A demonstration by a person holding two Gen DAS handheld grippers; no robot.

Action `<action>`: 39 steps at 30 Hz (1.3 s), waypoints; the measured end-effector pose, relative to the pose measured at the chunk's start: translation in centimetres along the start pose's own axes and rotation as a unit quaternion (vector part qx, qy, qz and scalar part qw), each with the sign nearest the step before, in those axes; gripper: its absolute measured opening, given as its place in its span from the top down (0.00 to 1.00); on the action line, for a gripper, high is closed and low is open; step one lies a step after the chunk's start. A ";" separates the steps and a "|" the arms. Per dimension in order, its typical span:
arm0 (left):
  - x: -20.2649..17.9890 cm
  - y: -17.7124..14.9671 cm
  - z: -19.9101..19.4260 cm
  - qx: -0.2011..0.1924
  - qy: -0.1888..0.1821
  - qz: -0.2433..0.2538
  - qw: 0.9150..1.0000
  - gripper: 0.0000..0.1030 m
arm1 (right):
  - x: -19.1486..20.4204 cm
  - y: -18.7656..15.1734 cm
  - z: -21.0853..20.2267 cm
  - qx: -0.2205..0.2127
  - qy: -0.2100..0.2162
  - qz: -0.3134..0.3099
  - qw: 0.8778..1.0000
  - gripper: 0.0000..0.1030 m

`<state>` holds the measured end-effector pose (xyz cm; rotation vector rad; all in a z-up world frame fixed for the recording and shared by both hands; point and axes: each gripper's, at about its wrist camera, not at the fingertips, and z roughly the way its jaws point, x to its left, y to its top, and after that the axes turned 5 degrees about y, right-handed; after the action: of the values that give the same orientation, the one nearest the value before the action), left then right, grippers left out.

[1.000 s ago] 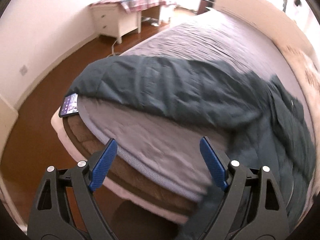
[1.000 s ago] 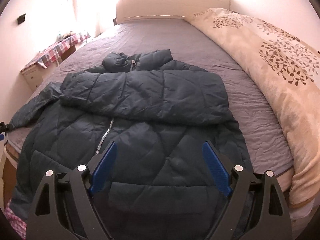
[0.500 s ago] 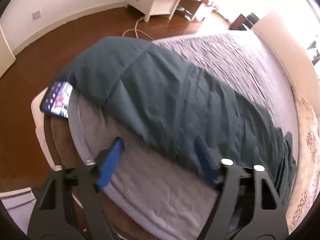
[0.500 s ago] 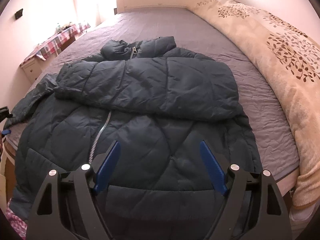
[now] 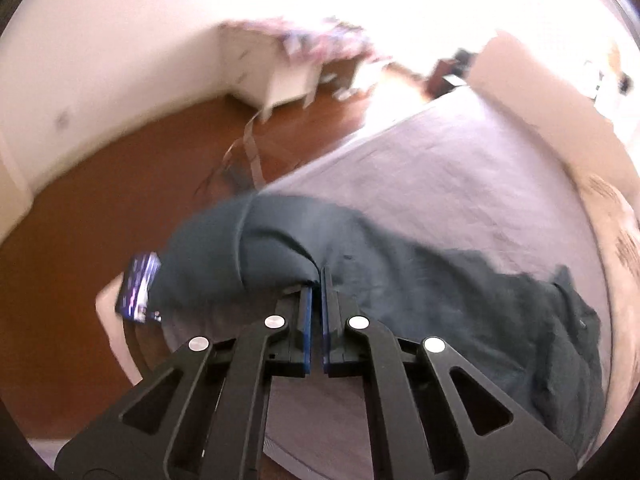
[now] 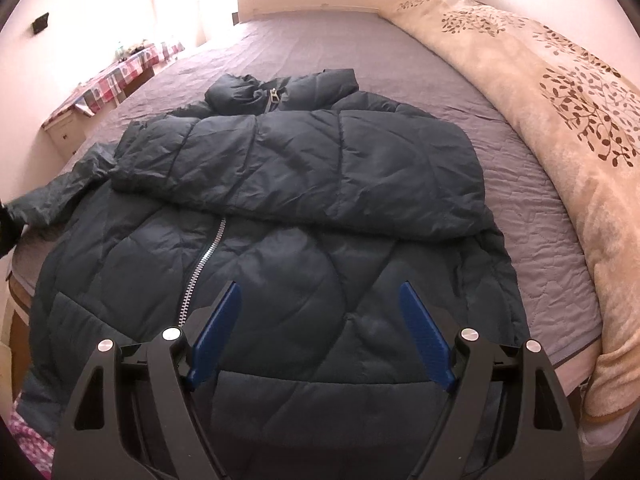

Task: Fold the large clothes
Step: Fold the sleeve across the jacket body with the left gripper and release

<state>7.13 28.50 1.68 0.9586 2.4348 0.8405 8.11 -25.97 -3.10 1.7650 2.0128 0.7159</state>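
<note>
Lying spread across the foot of the bed (image 6: 400, 64), the dark puffer jacket (image 6: 280, 240) had one sleeve already folded across its chest, while the other sleeve (image 5: 256, 248) trailed toward the bed's corner. The left hand-held gripper (image 5: 316, 292) had just been closing and was clamped on a pinch of that sleeve's fabric, while the right hand-held gripper (image 6: 320, 336) hung over the hem with its jaws wide apart and nothing between them. The pinch looked thin, so the slick shell could probably slide free during the carry. A phone (image 5: 138, 288) sat at the mattress corner, touching or partly under the sleeve; dragging the sleeve might sweep it onto the floor (image 5: 100, 208). Puffy filling might also spring the fold open.
</note>
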 end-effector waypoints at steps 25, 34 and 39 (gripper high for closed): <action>-30.3 -18.0 -9.5 0.053 -0.255 0.378 0.889 0.97 | -7.1 -3.7 -3.1 -0.020 0.013 0.084 0.996 0.23; -28.3 -22.2 -8.4 0.143 -0.280 0.374 0.872 0.30 | -6.2 -3.7 -2.3 -0.004 0.034 0.080 0.996 0.23; -23.3 -20.3 -11.4 0.116 -0.315 0.354 0.873 0.30 | -5.1 -3.7 -2.1 0.002 0.040 0.064 0.997 0.23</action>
<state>7.32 -4.41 0.04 1.9221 1.6227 0.3260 4.64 -31.59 -3.88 1.9102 1.9675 0.8346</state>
